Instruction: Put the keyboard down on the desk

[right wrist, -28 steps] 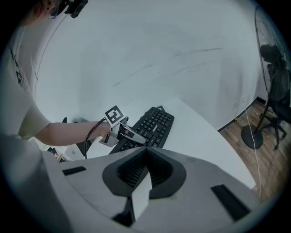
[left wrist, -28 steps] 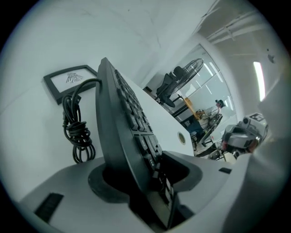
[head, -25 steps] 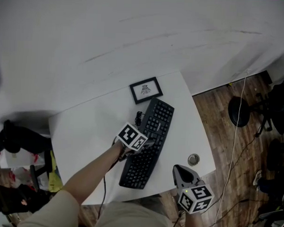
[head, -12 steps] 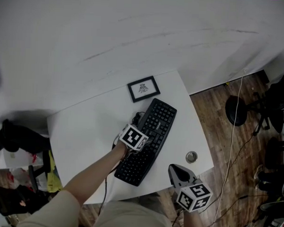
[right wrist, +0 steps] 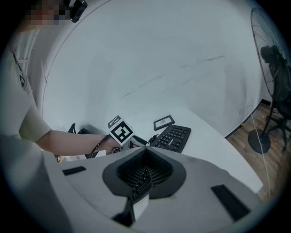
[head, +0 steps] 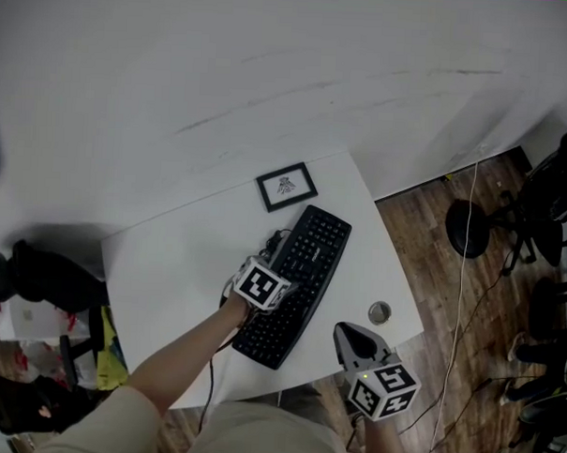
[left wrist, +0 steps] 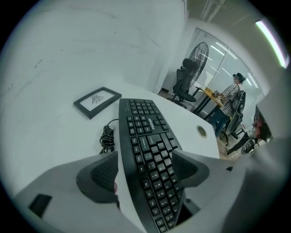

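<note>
Your left gripper (left wrist: 145,172) clamped its jaws across the near end of the keyboard (left wrist: 142,129), which lay nearly flat on the bench (left wrist: 54,125) beside a coiled cable (left wrist: 107,137). I think you needed to hold it level until it rested fully. The jaws of your right gripper (right wrist: 139,183) were closed and empty.

On desk (head: 169,263): keyboard (head: 322,249) ctr-right; frame (head: 287,186) behind it, cable (head: 274,240) at its L, grommet (head: 379,312) to R.

A white wall (head: 272,70) rises beyond the left gripper (head: 282,294). Right of the right gripper (head: 347,334) runs wood-plank floor (head: 431,274), bearing 1 pedestal fan (head: 468,227) and dark office chairs (head: 557,200). Ahead of the left gripper, a strip light (left wrist: 268,32) glows overhead.
</note>
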Demonstrator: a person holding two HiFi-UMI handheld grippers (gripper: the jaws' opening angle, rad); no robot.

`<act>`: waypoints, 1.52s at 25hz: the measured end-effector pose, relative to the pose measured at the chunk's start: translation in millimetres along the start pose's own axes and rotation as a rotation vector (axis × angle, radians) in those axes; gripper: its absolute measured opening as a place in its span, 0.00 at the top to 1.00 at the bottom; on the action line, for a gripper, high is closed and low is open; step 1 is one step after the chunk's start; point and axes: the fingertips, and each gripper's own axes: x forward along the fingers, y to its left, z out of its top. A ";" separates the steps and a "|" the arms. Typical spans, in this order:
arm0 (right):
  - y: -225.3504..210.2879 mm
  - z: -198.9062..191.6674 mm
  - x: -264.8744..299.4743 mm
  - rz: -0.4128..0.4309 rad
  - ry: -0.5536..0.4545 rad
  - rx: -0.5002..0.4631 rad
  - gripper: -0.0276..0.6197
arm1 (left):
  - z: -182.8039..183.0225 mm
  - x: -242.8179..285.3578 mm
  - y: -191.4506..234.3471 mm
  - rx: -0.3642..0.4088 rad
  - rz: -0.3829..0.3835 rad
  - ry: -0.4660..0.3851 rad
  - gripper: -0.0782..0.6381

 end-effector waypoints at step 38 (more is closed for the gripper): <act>159.2 201.8 -222.4 -0.039 -0.657 -0.372 0.92 | 65.3 -376.7 -115.3 0.287 0.065 -0.892 0.81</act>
